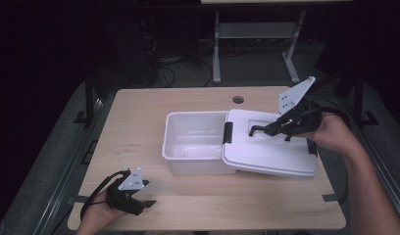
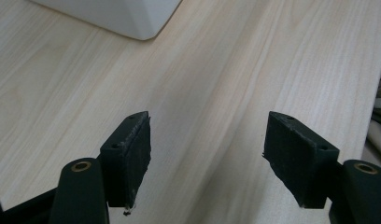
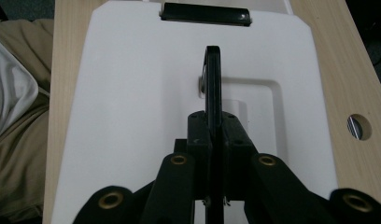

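Lid (image 1: 271, 152) looks like light, stiff, smooth white plastic, likely slick on its flat faces; its black handle (image 3: 213, 79) is the sound hold. My right gripper (image 3: 213, 135) has its jaws clamped on that handle, the lid beside the open box (image 1: 193, 142) on the counter (image 1: 139, 122). Left gripper (image 2: 207, 154) spread wide over bare wood, gripping nothing.

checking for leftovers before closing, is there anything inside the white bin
No, the high view shows the white bin open, with a bare floor, and its lid slid off to one side.
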Demonstrator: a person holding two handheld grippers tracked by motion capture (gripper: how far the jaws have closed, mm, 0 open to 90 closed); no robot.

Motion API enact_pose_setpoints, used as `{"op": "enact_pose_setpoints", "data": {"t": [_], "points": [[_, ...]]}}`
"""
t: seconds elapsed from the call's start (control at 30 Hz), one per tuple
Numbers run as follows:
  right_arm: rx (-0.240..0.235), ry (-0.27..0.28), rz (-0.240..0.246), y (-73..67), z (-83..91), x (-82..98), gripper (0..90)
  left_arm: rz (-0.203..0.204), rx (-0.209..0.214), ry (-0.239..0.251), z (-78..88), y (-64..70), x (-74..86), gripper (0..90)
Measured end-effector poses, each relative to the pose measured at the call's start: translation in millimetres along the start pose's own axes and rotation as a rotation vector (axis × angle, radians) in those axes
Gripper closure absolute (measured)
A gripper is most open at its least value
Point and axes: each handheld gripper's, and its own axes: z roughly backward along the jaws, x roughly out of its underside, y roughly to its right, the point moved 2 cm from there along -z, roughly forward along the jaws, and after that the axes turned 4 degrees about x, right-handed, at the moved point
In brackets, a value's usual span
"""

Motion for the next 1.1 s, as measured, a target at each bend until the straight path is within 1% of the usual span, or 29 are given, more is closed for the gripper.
{"op": "enact_pose_setpoints", "data": {"t": [0.2, 0.37, 0.47, 0.6, 0.7, 0.83, 0.87, 0.93, 1.0, 1.03, 1.1], "points": [[-0.011, 0.013, 0.023, 1.2, -8.4, -13.4, 83.8, -0.006, -0.003, -0.007, -0.1, -0.1, 0.7, 31.5], [-0.018, 0.02, 0.031, 2.0, -15.0, -24.1, 83.9, -0.003, -0.003, -0.006, -0.9, 0.0, 0.3, 31.2], [-0.029, 0.023, 0.037, 1.9, -21.8, -31.1, 83.9, 0.0, -0.002, 0.002, -0.6, 0.0, 0.5, 30.9], [-0.044, 0.028, 0.046, 3.2, -31.8, -41.4, 83.8, -0.002, 0.0, -0.001, -0.3, -0.5, 0.8, 30.8], [-0.05, 0.036, 0.054, 4.7, -37.8, -48.3, 83.8, 0.006, 0.002, 0.005, -0.5, -0.6, 1.4, 30.8], [-0.06, 0.038, 0.07, 4.8, -47.7, -56.0, 83.8, 0.0, 0.004, 0.006, -0.2, -1.4, 1.3, 30.8], [-0.063, 0.028, 0.064, 4.3, -49.7, -57.4, 83.8, 0.001, 0.003, 0.006, -0.5, -1.5, 1.1, 30.8], [-0.066, 0.029, 0.072, 4.8, -53.9, -60.2, 83.8, 0.004, 0.003, 0.009, -1.1, -1.6, 0.6, 30.4], [-0.076, 0.033, 0.07, 4.9, -58.5, -63.5, 83.8, 0.002, 0.003, 0.009, -1.0, -1.4, 0.3, 30.4], [-0.077, 0.041, 0.081, 5.7, -60.7, -65.5, 83.9, 0.0, 0.002, 0.01, -0.8, -1.4, 0.2, 30.4], [-0.082, 0.047, 0.076, 5.8, -64.4, -69.2, 83.8, -0.004, 0.002, 0.006, -0.3, -1.7, 0.5, 30.4]]}}
